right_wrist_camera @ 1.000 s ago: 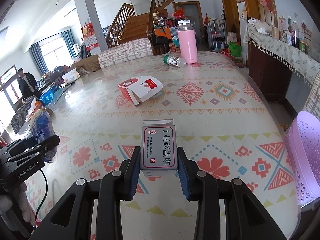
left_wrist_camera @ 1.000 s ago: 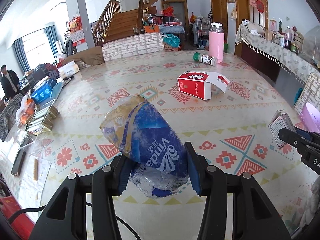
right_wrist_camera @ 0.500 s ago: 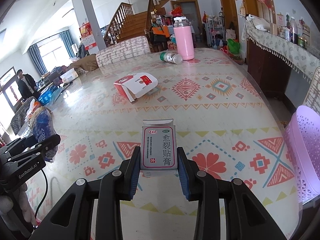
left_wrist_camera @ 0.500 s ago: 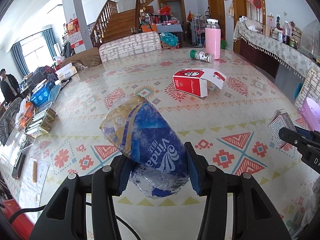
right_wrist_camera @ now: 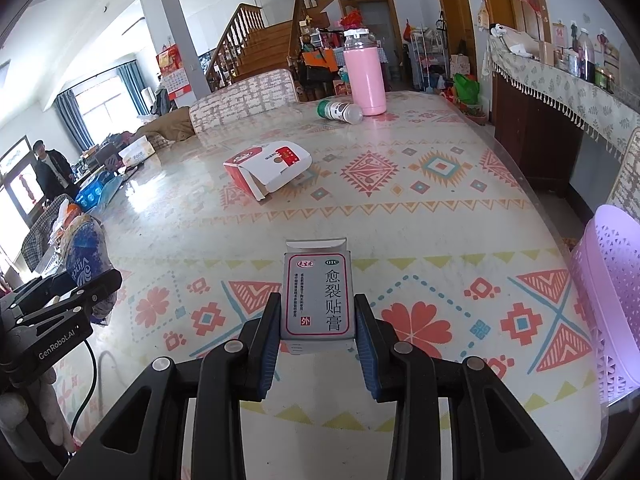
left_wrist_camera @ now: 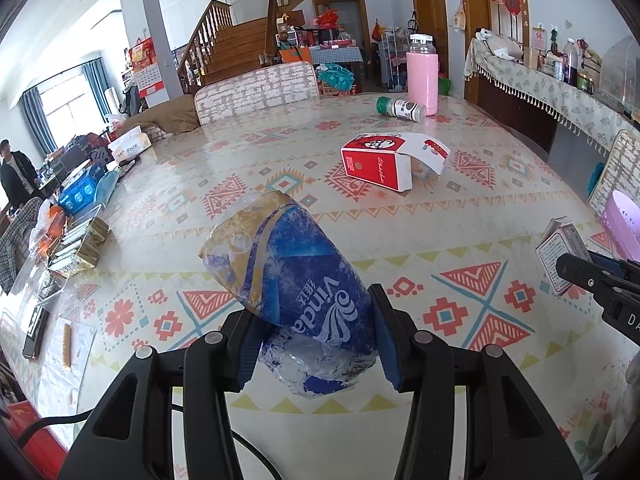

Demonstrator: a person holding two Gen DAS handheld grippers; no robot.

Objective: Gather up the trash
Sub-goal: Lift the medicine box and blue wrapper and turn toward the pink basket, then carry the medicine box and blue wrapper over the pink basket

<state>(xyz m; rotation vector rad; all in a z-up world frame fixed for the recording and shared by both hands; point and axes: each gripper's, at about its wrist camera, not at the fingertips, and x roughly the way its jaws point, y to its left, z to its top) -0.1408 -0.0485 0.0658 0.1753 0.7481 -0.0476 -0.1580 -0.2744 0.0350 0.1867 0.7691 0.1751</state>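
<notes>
My left gripper (left_wrist_camera: pixel 314 340) is shut on a crumpled blue Vinda tissue pack (left_wrist_camera: pixel 296 276) and holds it above the patterned table. My right gripper (right_wrist_camera: pixel 318 330) is shut on a small grey medicine box (right_wrist_camera: pixel 318 292) with Chinese print, also held above the table. Each gripper shows at the edge of the other's view: the right one with its box (left_wrist_camera: pixel 556 252), the left one with its pack (right_wrist_camera: pixel 86 252). A red and white open carton (left_wrist_camera: pixel 390 162) (right_wrist_camera: pixel 268 166) lies on the table further back. A lilac plastic basket (right_wrist_camera: pixel 608 280) stands at the table's right edge.
A pink flask (right_wrist_camera: pixel 364 76) stands at the far end beside a green-capped bottle lying on its side (right_wrist_camera: pixel 340 110). A patterned chair back (left_wrist_camera: pixel 256 90) is behind the table. Boxes and packets (left_wrist_camera: pixel 76 236) crowd the left side. A sideboard (right_wrist_camera: pixel 560 92) runs along the right.
Both grippers keep their hold and have drifted slightly back from the table's far end; the carton and flask look a little further off.
</notes>
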